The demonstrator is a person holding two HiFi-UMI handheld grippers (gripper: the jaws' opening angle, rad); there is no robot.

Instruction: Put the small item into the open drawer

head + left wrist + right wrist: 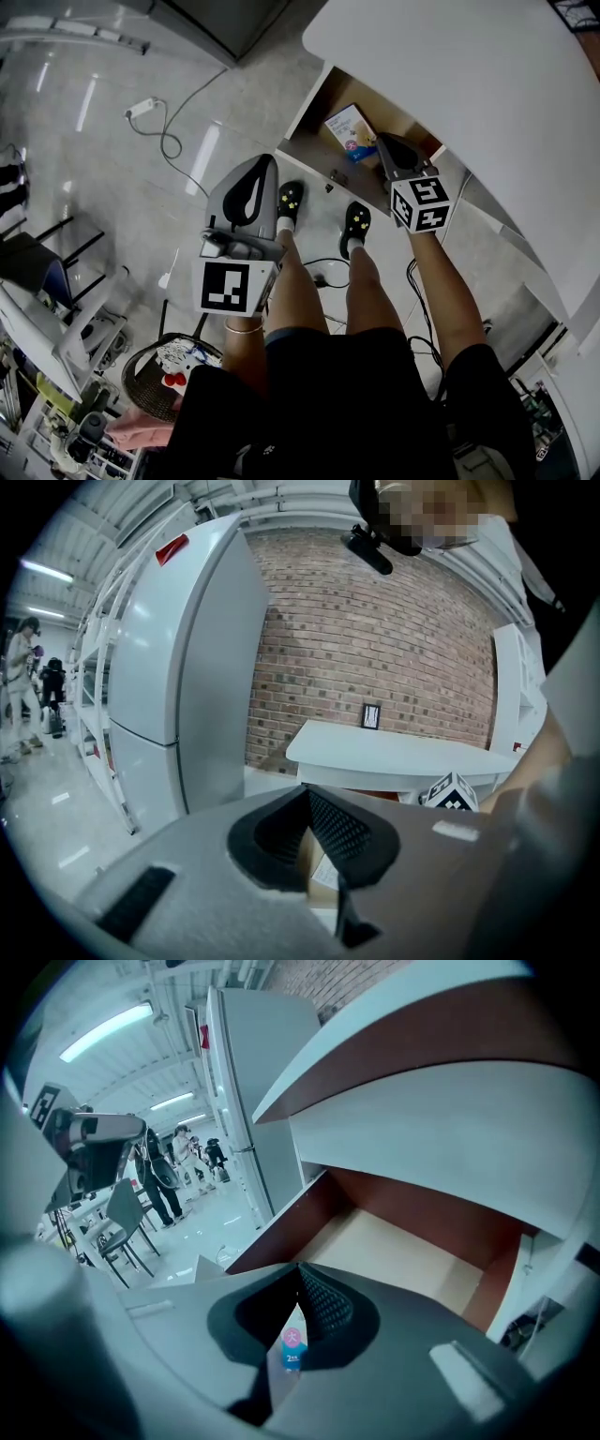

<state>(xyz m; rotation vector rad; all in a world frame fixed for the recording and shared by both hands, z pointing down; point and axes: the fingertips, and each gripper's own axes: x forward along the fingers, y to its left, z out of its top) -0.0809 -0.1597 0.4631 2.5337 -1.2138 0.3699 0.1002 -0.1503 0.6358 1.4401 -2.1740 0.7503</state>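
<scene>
The right tool (pixel 383 141), pressed together and empty, hangs just above the box (pixel 351 126) in the drawer (pixel 313 142); lifting carelessly could clip the worktop (pixel 469 84).

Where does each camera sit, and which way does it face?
Head view: on the person's head, facing steeply down at the floor and open drawer; shows both forearms, legs, shoes, left gripper, right gripper.
Left gripper view: on the left gripper, facing ahead at a refrigerator, brick wall, white table; shows its closed jaws, an arm.
Right gripper view: on the right gripper, facing down into the drawer; shows its closed jaws.
Shared: head and right gripper views both show the drawer and the small box in it.
</scene>
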